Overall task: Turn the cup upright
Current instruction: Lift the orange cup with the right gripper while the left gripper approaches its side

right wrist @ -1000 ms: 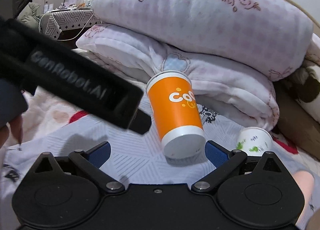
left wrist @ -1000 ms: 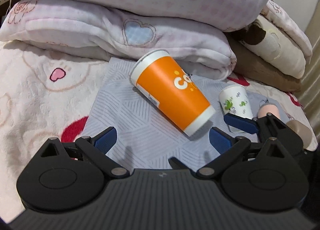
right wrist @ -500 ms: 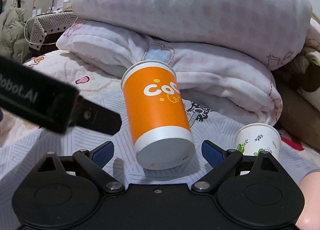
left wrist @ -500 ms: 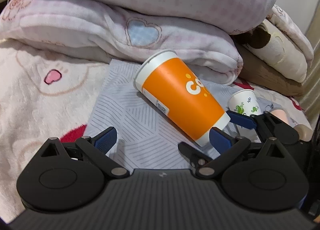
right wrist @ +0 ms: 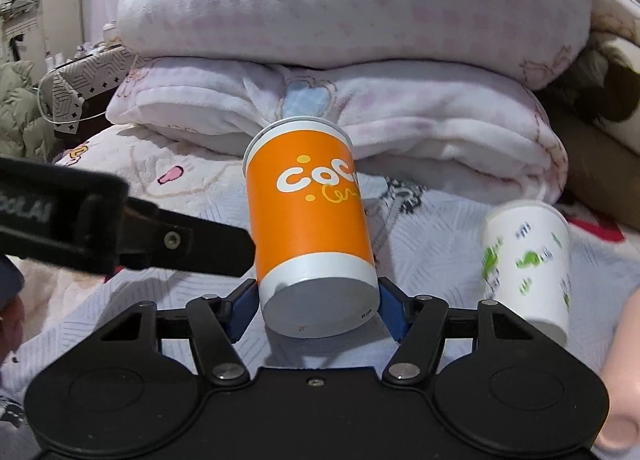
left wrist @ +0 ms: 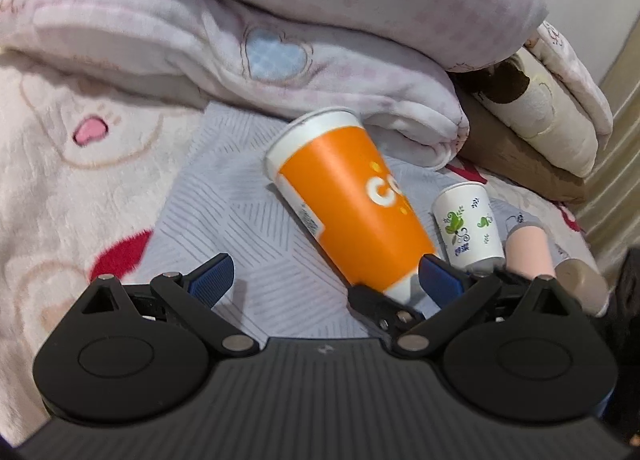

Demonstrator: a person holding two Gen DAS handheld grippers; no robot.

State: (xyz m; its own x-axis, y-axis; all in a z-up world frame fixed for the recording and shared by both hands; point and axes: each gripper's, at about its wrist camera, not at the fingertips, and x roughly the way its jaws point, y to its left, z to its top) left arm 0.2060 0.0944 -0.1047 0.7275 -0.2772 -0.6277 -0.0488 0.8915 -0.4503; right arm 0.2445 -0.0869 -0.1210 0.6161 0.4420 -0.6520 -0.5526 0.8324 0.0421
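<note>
An orange paper cup with a white rim and base lies on its side on a grey patterned cloth, mouth toward the folded blankets. It also shows in the left wrist view. My right gripper is shut on the cup's white base end, blue pads against both sides. My left gripper is open and empty, just left of the cup, with its right finger beside the base. The left gripper's body shows in the right wrist view.
A small white cup with green print stands upside down right of the orange cup, also in the right wrist view. Folded pink blankets are stacked behind. A pink object lies at the right.
My right gripper has moved forward and closed on the orange cup's base. The left gripper has come closer to the cup and stays open.
</note>
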